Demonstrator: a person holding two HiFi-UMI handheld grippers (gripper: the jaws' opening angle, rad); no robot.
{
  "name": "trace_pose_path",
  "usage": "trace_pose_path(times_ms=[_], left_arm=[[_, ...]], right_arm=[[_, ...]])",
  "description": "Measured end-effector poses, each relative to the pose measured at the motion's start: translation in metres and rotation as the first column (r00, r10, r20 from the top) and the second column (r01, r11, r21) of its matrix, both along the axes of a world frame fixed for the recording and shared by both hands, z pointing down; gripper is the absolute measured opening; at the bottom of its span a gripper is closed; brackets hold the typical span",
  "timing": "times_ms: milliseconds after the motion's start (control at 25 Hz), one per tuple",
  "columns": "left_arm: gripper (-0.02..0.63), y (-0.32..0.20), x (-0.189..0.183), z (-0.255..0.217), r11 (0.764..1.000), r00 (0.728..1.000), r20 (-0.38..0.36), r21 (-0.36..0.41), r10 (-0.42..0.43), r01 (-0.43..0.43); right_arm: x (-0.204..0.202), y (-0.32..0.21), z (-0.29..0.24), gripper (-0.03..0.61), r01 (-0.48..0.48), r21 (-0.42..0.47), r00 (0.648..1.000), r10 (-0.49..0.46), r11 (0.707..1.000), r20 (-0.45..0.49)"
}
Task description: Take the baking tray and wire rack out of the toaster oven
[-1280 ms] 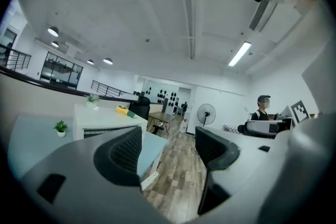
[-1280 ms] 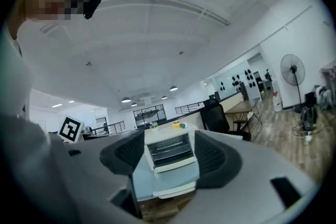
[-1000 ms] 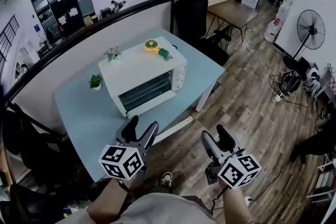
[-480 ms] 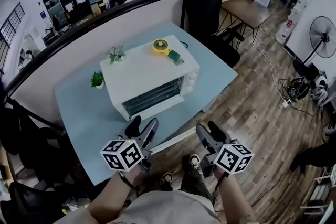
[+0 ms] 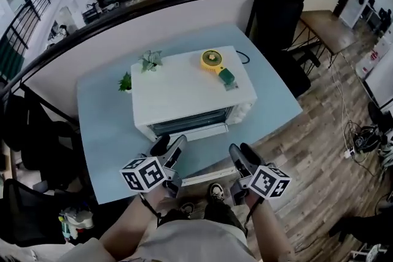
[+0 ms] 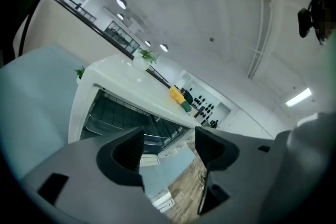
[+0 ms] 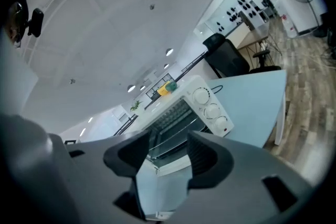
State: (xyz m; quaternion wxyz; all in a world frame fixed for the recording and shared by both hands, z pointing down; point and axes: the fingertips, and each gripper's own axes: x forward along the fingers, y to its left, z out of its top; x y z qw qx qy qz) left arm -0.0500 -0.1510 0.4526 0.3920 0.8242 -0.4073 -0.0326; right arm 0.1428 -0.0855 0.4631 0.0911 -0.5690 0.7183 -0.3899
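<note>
A white toaster oven (image 5: pixel 193 92) stands on a light blue table (image 5: pixel 101 132), its dark front facing me. In the left gripper view, wire rack bars (image 6: pixel 123 110) and a tray edge (image 6: pixel 102 126) show inside the oven (image 6: pixel 121 86). My left gripper (image 5: pixel 170 147) hovers open and empty over the table's near edge, short of the oven front. To its right, my right gripper (image 5: pixel 244 153) is level with it, its jaws closing on nothing. The oven (image 7: pixel 189 113) with its three knobs lies ahead of the right gripper (image 7: pixel 168 157). The left gripper (image 6: pixel 168 144) points at the oven's front.
A yellow mini fan (image 5: pixel 212 61) and a green item (image 5: pixel 227 77) sit on the oven top. Two small plants (image 5: pixel 149 60) (image 5: pixel 126 81) stand behind it. A white power strip (image 5: pixel 202 180) lies at the table's near edge. A black chair (image 5: pixel 279 9) stands at the back right.
The view has closed in on the table, and the oven now sits squarely ahead. Both grippers have come lower and nearer to the oven front. The right jaws have narrowed slightly.
</note>
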Motion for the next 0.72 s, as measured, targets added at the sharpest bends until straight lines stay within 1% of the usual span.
trace_pose_path(times_ms=[80,160,280,400,520,640,720], left_arm=[[0.307,-0.008,-0.002,0.010,0.998,0.998,-0.006,-0.025,-0.059,0.059],[0.307,-0.017,-0.001,0.023,0.993,0.994,0.008,-0.040,-0.107,0.107],[0.307,-0.025,0.000,0.040,0.980,0.983,0.002,-0.077,-0.183,0.182],[0.307,-0.031,-0.002,0.053,0.959,0.963,-0.041,-0.120,-0.265,0.258],[0.307,-0.037,-0.004,0.068,0.937,0.941,-0.079,-0.151,-0.329,0.315],[0.307,-0.042,-0.013,0.084,0.909,0.913,-0.101,-0.180,-0.396,0.375],[0.307,-0.046,-0.016,0.092,0.896,0.900,-0.099,-0.188,-0.425,0.402]], right_arm=[[-0.001,-0.017,0.011,0.230,0.049,-0.015,0.998,-0.049,0.999,0.025],[-0.004,-0.034,0.027,0.227,0.103,-0.030,0.994,-0.101,0.994,0.037],[-0.012,-0.053,0.050,0.224,0.177,-0.055,0.983,-0.174,0.983,0.052],[-0.017,-0.068,0.067,0.222,0.217,-0.074,0.972,-0.209,0.973,0.104],[-0.026,-0.083,0.082,0.219,0.263,-0.071,0.955,-0.248,0.962,0.164],[-0.038,-0.090,0.096,0.218,0.329,-0.061,0.926,-0.309,0.942,0.217],[-0.040,-0.098,0.106,0.218,0.331,-0.068,0.920,-0.306,0.941,0.243]])
